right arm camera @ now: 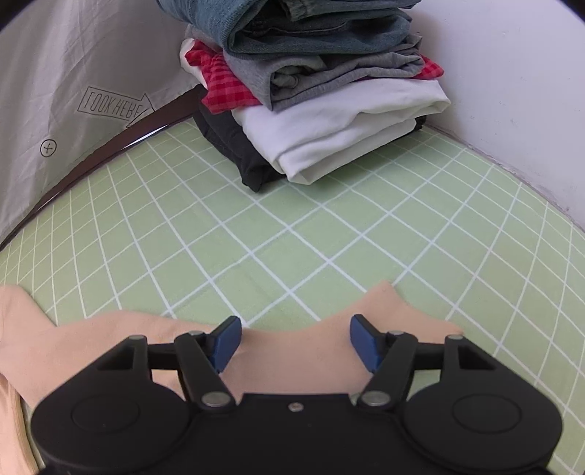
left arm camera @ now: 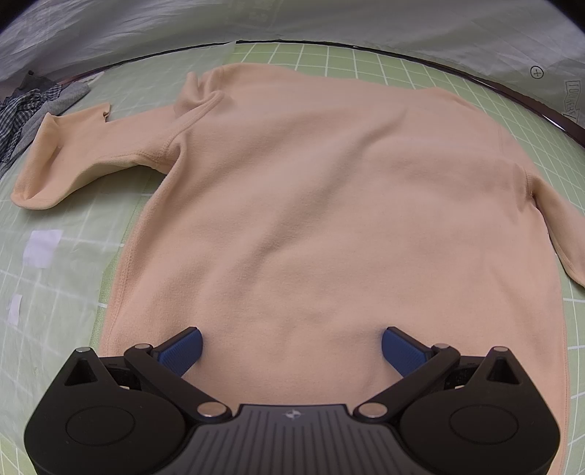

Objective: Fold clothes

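Note:
A peach fleece shirt (left arm camera: 310,190) lies spread flat on the green gridded mat (left arm camera: 65,277), collar at the far side, its left sleeve (left arm camera: 84,153) stretched out leftwards. My left gripper (left arm camera: 291,352) hovers open over the shirt's near hem, with only flat cloth between its blue pads (left arm camera: 182,350). In the right wrist view, the shirt's other sleeve (right arm camera: 292,347) lies under my right gripper (right arm camera: 295,345), which is open, its blue pads (right arm camera: 226,341) standing apart above the sleeve's cuff end.
A stack of folded clothes (right arm camera: 329,91), jeans on top, stands at the mat's far right corner against a white wall (right arm camera: 530,73). A rumpled pile of checked and grey garments (left arm camera: 33,106) lies at the far left. Grey sheeting (left arm camera: 329,18) borders the mat's back edge.

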